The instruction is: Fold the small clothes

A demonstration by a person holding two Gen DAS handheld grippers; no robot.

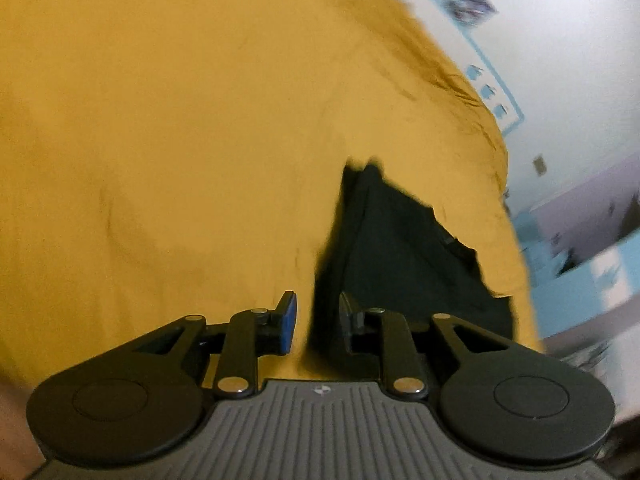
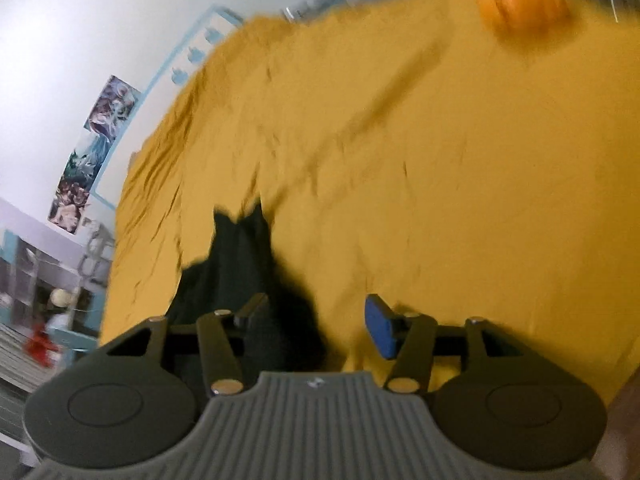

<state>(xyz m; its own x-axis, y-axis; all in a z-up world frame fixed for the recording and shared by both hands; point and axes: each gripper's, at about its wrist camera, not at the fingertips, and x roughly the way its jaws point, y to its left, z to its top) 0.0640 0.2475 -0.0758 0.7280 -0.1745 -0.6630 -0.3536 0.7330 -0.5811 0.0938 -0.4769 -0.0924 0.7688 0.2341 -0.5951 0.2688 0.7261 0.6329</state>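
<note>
Both grippers, left and right, empty with jaws apart, above the dark garment at lower centre of the yellow sheet; between folds, probably; next, regrasping an edge.

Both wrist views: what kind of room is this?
Probably a bedroom. A wide mustard sheet covers what looks like a bed, a dark garment lies on it, and posters hang on the white wall beside it.
</note>
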